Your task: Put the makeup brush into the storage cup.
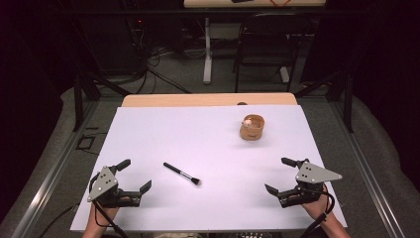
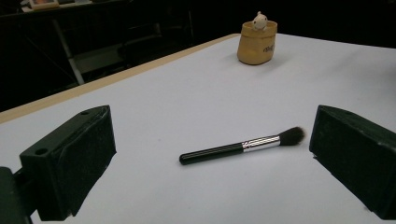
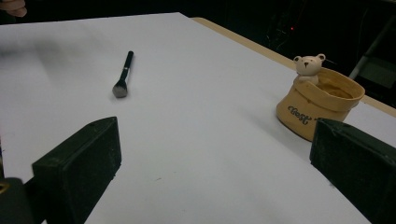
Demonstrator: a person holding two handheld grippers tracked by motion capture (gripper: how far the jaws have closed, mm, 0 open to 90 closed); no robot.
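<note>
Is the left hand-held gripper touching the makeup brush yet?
Apart. The left gripper view shows the makeup brush lying on the white table ahead of the open jaws, with bare surface between it and the left hand-held gripper.

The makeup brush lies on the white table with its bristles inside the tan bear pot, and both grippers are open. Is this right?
Not quite. The makeup brush lies flat on the bare white table, well apart from the bear pot, as the high view shows. Both grippers are indeed open.

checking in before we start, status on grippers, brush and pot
Left gripper and right gripper both open, empty, low over the white table. Makeup brush lying flat between them, untouched. Tan bear pot upright, far right. Nothing in the way.
</note>
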